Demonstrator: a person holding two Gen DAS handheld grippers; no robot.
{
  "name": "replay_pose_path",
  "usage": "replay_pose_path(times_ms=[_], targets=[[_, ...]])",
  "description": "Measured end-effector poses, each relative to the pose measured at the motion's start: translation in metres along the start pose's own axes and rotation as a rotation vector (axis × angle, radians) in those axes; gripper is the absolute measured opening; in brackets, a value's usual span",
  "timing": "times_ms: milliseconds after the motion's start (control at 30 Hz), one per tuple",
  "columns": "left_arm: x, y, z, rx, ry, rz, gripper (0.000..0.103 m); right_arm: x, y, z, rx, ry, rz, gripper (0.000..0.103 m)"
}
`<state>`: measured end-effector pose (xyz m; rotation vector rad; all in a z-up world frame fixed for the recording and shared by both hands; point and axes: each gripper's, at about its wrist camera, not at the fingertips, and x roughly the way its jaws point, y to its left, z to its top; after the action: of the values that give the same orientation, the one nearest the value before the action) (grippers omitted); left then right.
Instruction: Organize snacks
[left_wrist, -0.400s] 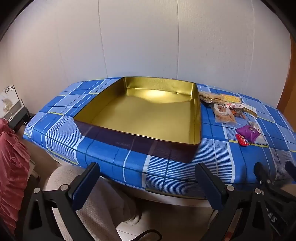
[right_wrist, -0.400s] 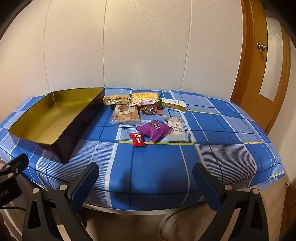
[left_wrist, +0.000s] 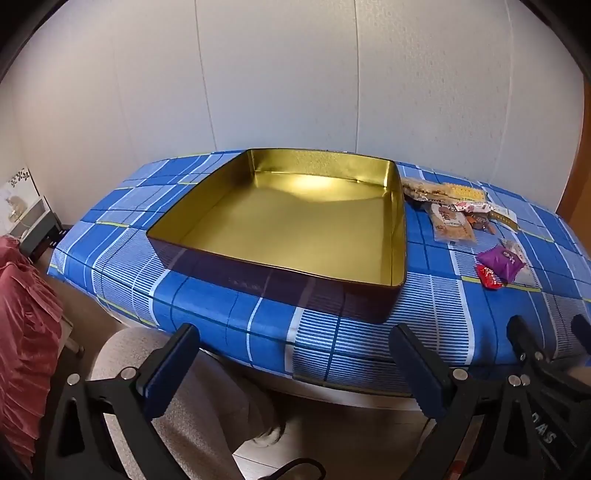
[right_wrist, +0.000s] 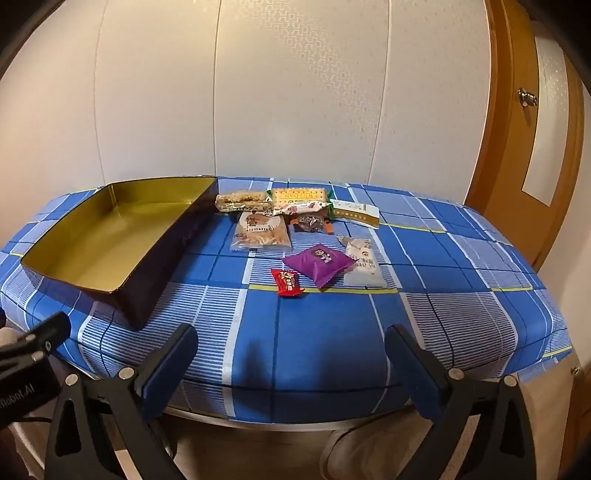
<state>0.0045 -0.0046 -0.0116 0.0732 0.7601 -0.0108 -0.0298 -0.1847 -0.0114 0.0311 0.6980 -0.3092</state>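
A dark tin (left_wrist: 402, 236) (right_wrist: 162, 258) with a gold inside lies empty on the blue checked table (right_wrist: 332, 332). Right of it lie several wrapped snacks: a purple packet (right_wrist: 318, 261) (left_wrist: 501, 258), a small red candy (right_wrist: 288, 282) (left_wrist: 487, 276), a clear bag of biscuits (right_wrist: 260, 232) (left_wrist: 451, 221), a grain bar (right_wrist: 242, 201), a yellow cracker pack (right_wrist: 300, 194), a brown sweet (right_wrist: 310, 222), a white packet (right_wrist: 364, 258) and a green and white pack (right_wrist: 356, 213). My left gripper (left_wrist: 295, 354) stands open before the table's near edge, facing the tin. My right gripper (right_wrist: 291, 354) is open too, facing the snacks.
A wooden door (right_wrist: 532, 147) stands at the right, a white wall behind the table. A red cloth (left_wrist: 26, 314) and a small stand (left_wrist: 37, 229) sit at the left. A person's knee in beige cloth (left_wrist: 207, 406) shows below the table edge.
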Motion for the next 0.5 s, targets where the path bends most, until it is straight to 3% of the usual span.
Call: replay_pose_path(times_ms=[500], targets=[[0.0007, 0.0013, 0.0049, -0.011, 0.025, -0.016, 0.103, 0.0001, -0.0021, 0.0003, 0.019, 0.012, 0.003, 0.103]])
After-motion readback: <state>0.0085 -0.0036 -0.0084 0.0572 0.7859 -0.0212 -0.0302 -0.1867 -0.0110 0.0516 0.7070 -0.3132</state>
